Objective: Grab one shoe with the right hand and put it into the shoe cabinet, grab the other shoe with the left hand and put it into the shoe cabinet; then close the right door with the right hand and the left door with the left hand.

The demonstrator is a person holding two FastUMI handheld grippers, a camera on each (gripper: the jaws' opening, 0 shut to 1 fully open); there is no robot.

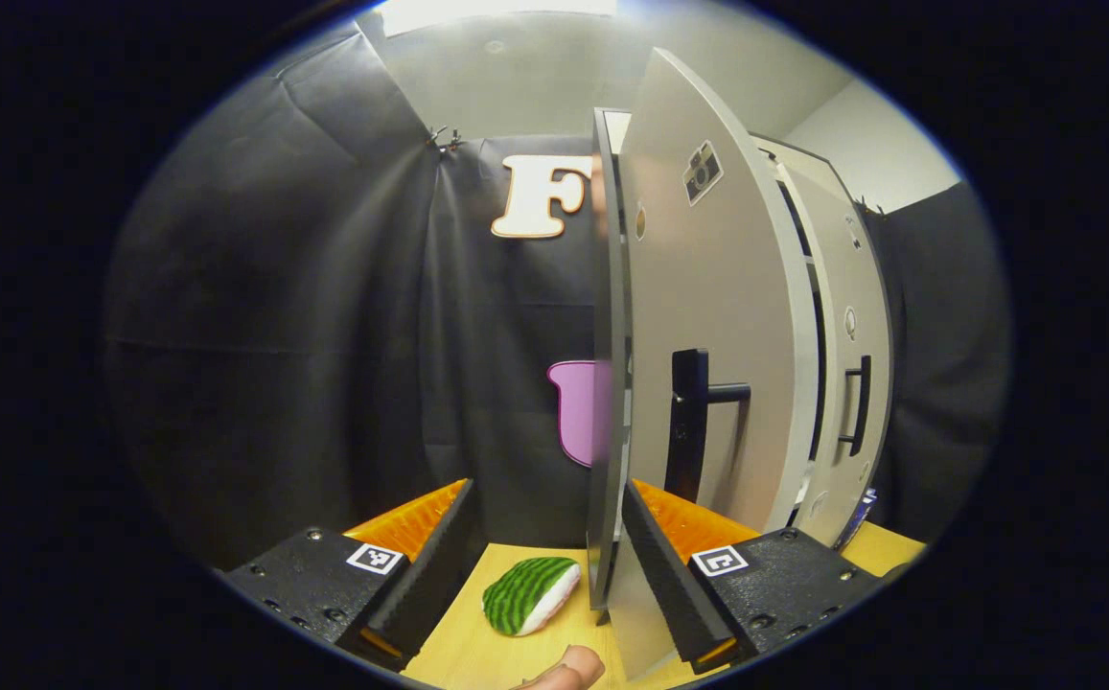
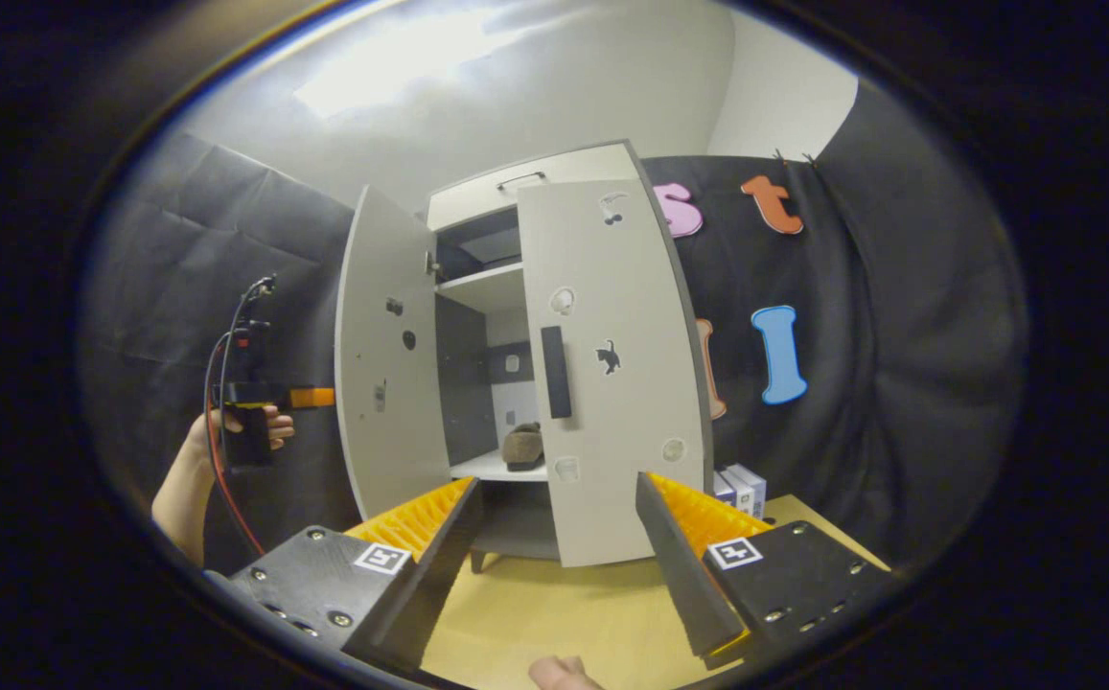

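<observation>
Matt smooth shoe cabinet [image 2: 612,383] doors, light wood-look table [image 2: 564,613]

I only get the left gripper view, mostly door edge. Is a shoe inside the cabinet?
Observer: Yes. The right gripper view shows a brown shoe lying on the lower shelf. The right door hides part of that shelf.
Operator: Where does my left gripper sit?
Observer: The left gripper is on the outer side of the left door, with its tip at that door. I cannot tell whether they touch.
Operator: And the right gripper?
Observer: The right gripper is open and holds nothing. It is above the table, facing the gap between the doors.
</observation>
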